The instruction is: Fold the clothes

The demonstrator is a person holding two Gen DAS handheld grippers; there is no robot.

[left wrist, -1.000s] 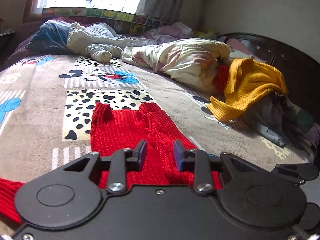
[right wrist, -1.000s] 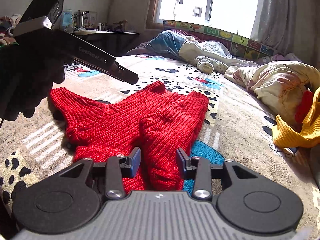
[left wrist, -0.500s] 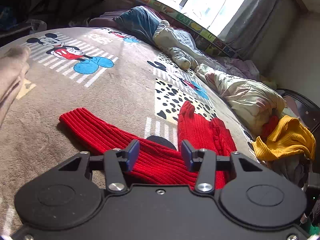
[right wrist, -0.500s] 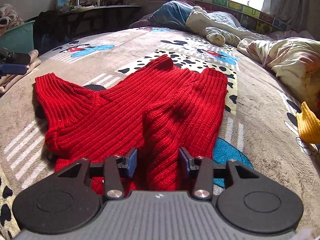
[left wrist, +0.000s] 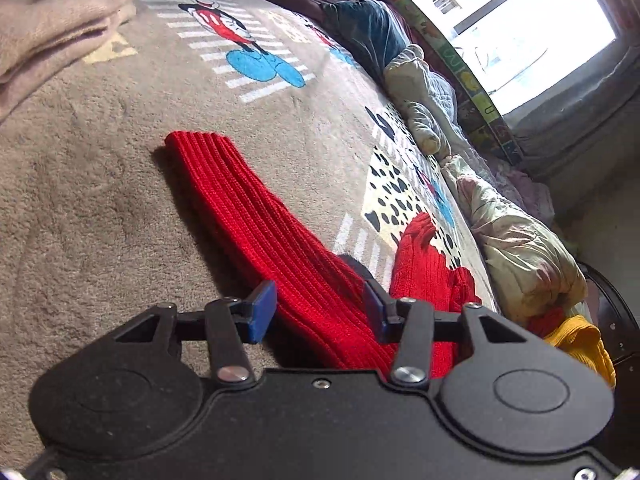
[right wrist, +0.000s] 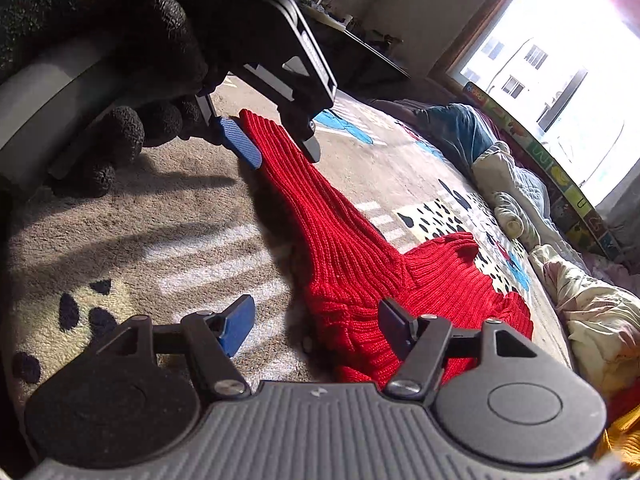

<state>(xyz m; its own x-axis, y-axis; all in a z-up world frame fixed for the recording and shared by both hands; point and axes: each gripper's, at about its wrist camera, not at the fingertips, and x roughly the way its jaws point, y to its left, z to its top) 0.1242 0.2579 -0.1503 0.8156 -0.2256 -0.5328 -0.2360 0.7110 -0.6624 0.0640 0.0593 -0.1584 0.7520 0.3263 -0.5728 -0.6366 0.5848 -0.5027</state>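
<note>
A red ribbed knit sweater lies on the grey cartoon-print bed cover, one sleeve stretched out to the left. My left gripper is open and low over the bed, its blue pads either side of that sleeve. The right wrist view shows the left gripper in a black-gloved hand, straddling the sleeve near the cuff. My right gripper is open wide at the sweater's near edge, its right finger over the knit and its left finger over bare cover.
Folded beige cloth is stacked at the left. A crumpled pale quilt, a yellow knit and a blue garment lie along the right and far side. A dark desk stands by the window.
My left gripper swung left from the sweater's body to the outstretched sleeve and dropped close to it. Both grippers opened wider. My right gripper shifted left to the sweater's near edge.
</note>
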